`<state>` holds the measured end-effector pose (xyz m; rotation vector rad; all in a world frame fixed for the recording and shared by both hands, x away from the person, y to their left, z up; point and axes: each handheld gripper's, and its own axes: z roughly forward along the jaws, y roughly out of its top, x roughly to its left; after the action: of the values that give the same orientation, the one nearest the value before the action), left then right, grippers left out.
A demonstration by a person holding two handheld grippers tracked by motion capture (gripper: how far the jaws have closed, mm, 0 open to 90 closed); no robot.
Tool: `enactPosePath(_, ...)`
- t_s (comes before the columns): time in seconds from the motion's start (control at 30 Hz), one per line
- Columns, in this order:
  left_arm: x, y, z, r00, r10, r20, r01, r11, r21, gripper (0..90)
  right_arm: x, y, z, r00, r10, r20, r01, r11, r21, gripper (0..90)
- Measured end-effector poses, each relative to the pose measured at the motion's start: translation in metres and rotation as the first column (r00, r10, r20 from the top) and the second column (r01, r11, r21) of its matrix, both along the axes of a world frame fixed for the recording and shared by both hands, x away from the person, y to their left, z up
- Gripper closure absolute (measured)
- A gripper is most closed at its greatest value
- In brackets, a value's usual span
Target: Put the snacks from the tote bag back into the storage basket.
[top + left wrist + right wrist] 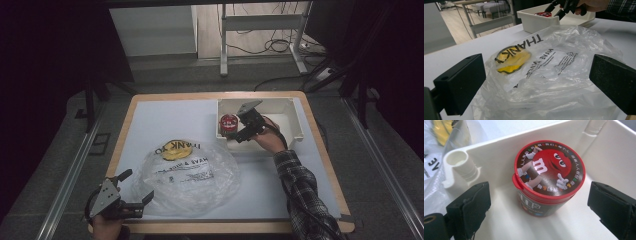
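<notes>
From my seat, the round red-lidded candy tub (229, 122) was too small in the high view for its label to be read, and the white plastic bin's (295, 125) near wall hid its base. The crumpled clear plastic bag (554, 75) ran off the left gripper view at six o'clock. I couldn't tell what the bag held.

a little round candy tub (548, 178) with a red lid stands up inside the white box (599, 152), near a corner.
</notes>
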<state>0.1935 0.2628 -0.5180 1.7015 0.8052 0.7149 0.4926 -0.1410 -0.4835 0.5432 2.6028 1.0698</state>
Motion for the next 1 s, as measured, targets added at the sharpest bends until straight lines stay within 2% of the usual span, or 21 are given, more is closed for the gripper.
enactPosePath(0.43,0.0,0.0,0.0,1.0,0.002,-0.001,-0.002,1.0,0.002,0.7,-0.013,-0.01,0.005,0.9995,-0.006,0.032,0.004,0.9993,0.038,4.8)
enactPosePath(1.0,0.0,0.0,0.0,1.0,-0.002,-0.003,0.002,1.0,0.002,0.6,-0.029,-0.026,0.01,0.9985,-0.035,0.043,0.03,0.9939,0.106,4.2)
